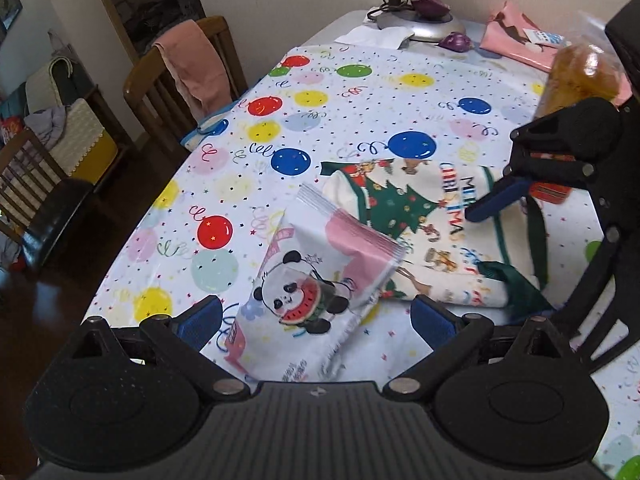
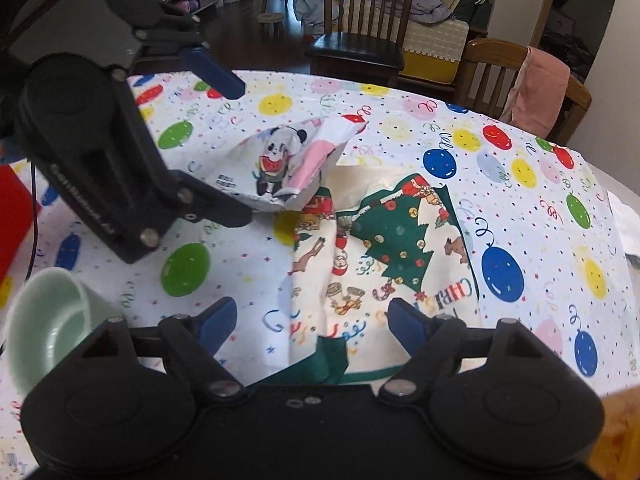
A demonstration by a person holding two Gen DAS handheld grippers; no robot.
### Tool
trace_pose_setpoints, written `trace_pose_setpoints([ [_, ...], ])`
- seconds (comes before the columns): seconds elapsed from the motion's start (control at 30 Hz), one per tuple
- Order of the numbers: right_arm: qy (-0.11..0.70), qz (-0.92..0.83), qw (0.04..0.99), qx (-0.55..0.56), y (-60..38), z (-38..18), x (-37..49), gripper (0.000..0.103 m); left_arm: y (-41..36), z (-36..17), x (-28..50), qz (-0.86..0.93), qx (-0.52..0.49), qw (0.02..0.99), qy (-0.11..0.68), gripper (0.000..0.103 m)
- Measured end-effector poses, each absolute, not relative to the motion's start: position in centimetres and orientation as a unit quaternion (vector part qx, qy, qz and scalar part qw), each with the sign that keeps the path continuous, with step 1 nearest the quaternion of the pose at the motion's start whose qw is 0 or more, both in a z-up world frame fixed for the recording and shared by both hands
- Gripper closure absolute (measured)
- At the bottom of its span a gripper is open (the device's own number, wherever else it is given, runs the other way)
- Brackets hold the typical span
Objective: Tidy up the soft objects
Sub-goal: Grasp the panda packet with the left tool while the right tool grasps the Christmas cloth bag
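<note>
Left wrist view: left gripper (image 1: 316, 320) hangs over the bench (image 1: 360, 92), which wears a balloon-print cloth. Jaws open wide, nothing pinched; blue pads (image 1: 200, 320) sit either side of a panda pack (image 1: 320, 276) w/o touching it. Pack = white/pink plastic w/ panda eating watermelon, lying tilted, its far-right corner resting on the Xmas bag (image 1: 420, 216). Bag lies flat on the bench, right of pack, green strap (image 1: 536, 224) trailing at its right end. Right gripper (image 1: 520, 184) comes in from the right above the bag; one blue pad shows, just over the print.

Far side: lamp base (image 1: 424, 24) w/ cord, two purple things beside it, pink pouch (image 1: 516, 36) far right, orange bagged item (image 1: 580, 76) nearer, partly behind the right gripper. Chair (image 1: 176, 76) w/ pink towel (image 1: 192, 64) on its back stands left of the bench.

Right wrist view: right gripper (image 2: 312, 324) over the bag (image 2: 384, 248), jaws open, no contact visible; green strap (image 2: 332, 356) lies between the pads, close under the cam. Cannot tell if pads touch the fabric. Left gripper (image 2: 224, 148) enters from upper left, jaws apart, pack (image 2: 288, 164) just by its lower finger. Green cup (image 2: 48, 320) lies on its side near left.
</note>
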State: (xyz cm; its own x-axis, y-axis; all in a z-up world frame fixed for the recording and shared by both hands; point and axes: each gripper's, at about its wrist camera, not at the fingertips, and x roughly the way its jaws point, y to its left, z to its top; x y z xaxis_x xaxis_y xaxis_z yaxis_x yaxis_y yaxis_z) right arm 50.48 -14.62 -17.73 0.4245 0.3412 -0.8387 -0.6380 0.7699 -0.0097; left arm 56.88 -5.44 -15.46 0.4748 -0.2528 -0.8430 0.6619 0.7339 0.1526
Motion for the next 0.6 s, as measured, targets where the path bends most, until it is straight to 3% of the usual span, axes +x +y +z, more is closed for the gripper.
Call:
trace_pose_setpoints([
  [0.27, 0.448, 0.295, 0.823, -0.189, -13.4, -19.5, 51.5, 0.025, -5.5, -18.1, 59.2, -0.287, 0.240, 0.818, 0.437, 0.002],
  [0.6, 0.451, 0.292, 0.822, -0.192, -13.1, -20.6, 51.6, 0.035, -3.6, -19.7, 61.6, -0.301, 0.138, 0.815, 0.475, 0.002],
])
